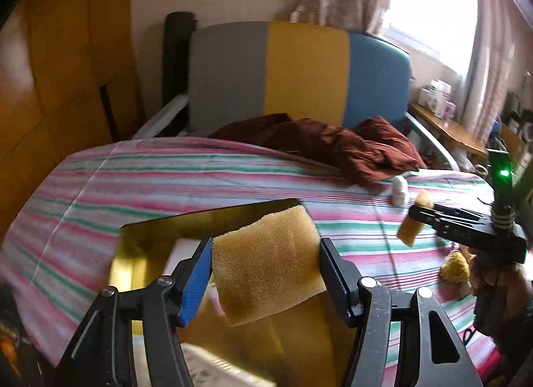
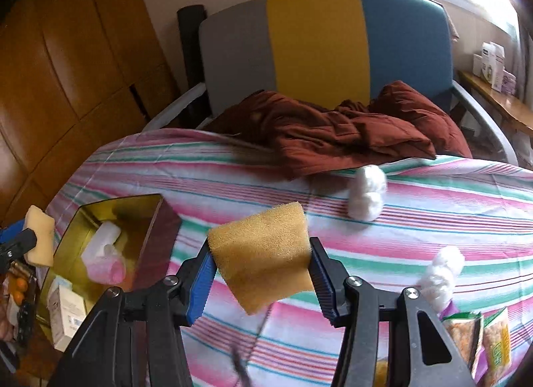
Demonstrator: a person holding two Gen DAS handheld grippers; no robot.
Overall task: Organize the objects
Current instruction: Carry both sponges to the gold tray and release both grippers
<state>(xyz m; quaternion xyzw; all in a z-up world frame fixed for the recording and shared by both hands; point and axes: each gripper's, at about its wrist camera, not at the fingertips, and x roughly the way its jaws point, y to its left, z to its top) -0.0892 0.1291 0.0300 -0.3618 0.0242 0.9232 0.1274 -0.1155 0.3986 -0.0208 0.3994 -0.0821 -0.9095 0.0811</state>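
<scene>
**Two sponges in hand above a half-filled tin**

Two yellow sponges are carried at this moment, one in each claw. The left gripper (image 1: pixel 266 273) is pinching a sponge (image 1: pixel 266 263) between its blue-padded jaws and holds it directly over the open gold tin (image 1: pixel 133 237), which sits near the left edge of the striped bedcover (image 1: pixel 166 180). The right gripper (image 2: pixel 260 273) pinches a second sponge (image 2: pixel 263 250) above the middle of the bedcover, to the right of the tin and clear of it; the cover lies below it without touching.

Already inside the tin, in the right wrist view: a white roll (image 2: pixel 106 233), a pink item (image 2: pixel 106 270) and a small white carton (image 2: pixel 66 307). These suggest the sorting is well begun.

Left loose on the bedcover: one cotton ball cluster (image 2: pixel 366 193) just in front of the crumpled rust-red cloth (image 2: pixel 349 133) toward the far edge, a second cotton cluster (image 2: pixel 439 273) near the right edge, and snack packets (image 2: pixel 483 340) at the near right corner. A small yellow fuzzy thing (image 1: pixel 454 265) also lies near the right edge in the left wrist view; what it is cannot be told.

Judged from this layout, the left sponge is about to be dropped into the tin, the right sponge would follow, and the cotton and packets remain to be gathered. A chair (image 2: pixel 316 47) with a grey, yellow and blue back stands beyond the far edge.
</scene>
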